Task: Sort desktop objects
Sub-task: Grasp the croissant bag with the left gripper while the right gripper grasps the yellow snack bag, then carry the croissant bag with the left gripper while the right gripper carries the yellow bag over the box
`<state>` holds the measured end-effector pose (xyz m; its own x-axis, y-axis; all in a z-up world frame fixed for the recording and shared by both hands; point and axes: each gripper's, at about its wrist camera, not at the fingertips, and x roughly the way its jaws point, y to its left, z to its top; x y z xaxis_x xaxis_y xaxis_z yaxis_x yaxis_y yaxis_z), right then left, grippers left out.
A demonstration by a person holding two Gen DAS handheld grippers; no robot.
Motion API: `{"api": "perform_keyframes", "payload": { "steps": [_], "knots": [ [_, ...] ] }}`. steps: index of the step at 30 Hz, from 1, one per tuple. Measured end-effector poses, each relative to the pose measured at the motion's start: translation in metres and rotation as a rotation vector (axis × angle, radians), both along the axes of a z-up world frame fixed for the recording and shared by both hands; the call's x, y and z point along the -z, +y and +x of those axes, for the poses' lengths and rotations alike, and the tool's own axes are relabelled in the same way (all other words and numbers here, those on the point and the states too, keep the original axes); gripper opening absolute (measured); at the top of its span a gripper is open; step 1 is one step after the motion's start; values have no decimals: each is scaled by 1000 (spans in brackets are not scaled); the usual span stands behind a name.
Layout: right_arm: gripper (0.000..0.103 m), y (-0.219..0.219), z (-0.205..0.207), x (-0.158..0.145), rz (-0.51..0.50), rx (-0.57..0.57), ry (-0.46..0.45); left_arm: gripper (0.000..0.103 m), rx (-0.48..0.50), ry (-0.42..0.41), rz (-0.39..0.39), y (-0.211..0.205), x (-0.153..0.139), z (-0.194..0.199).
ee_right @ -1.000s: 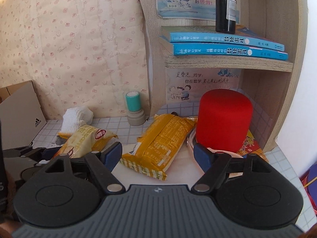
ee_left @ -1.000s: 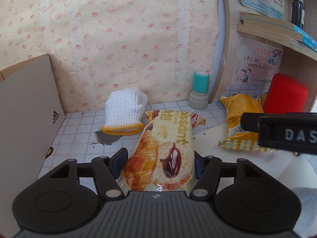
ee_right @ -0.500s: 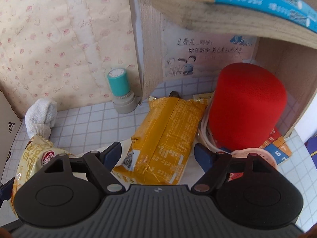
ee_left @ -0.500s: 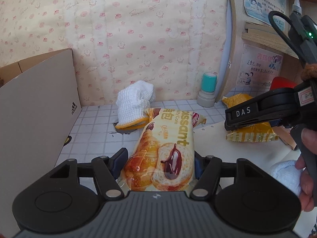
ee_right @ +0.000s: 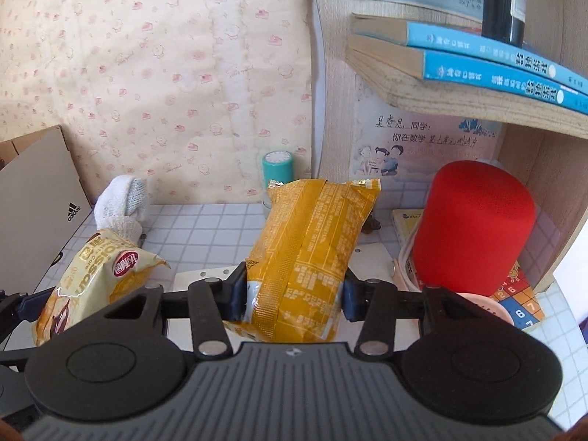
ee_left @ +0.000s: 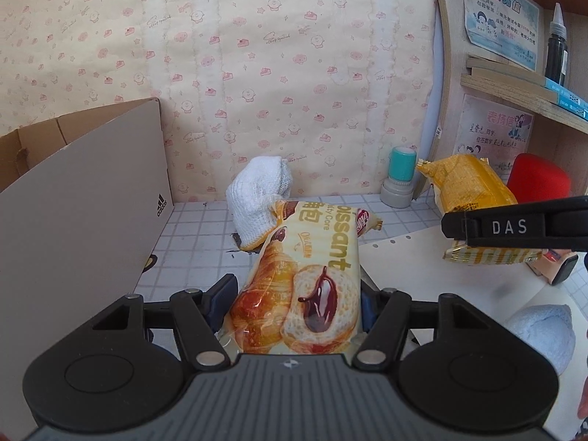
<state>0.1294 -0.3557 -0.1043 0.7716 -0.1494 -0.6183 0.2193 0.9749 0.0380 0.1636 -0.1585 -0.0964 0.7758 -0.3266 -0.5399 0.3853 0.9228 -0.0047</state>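
Two snack packets are in your grip at once, so look first at where they can go. Largest in view is the grey Adidas shoebox point(ee_left: 84, 213) standing open at the far left, nearer your left hand than your right. To the right stands the wooden shelf unit point(ee_right: 459, 99), with a red cylindrical fabric-covered speaker point(ee_right: 474, 228) filling its lower bay.

Your left gripper point(ee_left: 294, 303) has its jaws pinching the near end of the cream croissant packet point(ee_left: 308, 268). That packet's long axis runs straight ahead from the jaws, its far end reaching over the white knitted glove point(ee_left: 257, 205) on the tiled desktop point(ee_left: 198, 235).

Your right gripper point(ee_right: 292, 294) pinches the orange-yellow foil snack packet point(ee_right: 312, 242) the same way, low on its near end, with the long axis pointing forward and upward towards the small teal-capped stamp point(ee_right: 278, 167) by the wall. It appears lifted off the white punched paper sheet point(ee_right: 371, 257).

Judging by this, the shoebox lies left of both packets, and the croissant packet is closer to it. Swing that one first; the orange packet would have to cross over the left gripper. A loosely held packet may sag or swing when you turn.
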Motion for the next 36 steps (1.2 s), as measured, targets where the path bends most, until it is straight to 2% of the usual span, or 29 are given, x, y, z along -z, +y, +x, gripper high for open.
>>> {"api": "perform_keyframes", "payload": {
  "steps": [7,20,36],
  "knots": [
    [48,19,-10,-21,-65,-26,-33,67,-4,-31,-5,3,-10,-10],
    [47,33,-44,-56,-103,-23,-84,66,-4,-106,-27,10,-40,-44],
    [47,62,-89,-54,-94,-78,-75,66,-44,-152,-31,49,-55,-83]
  ]
}}
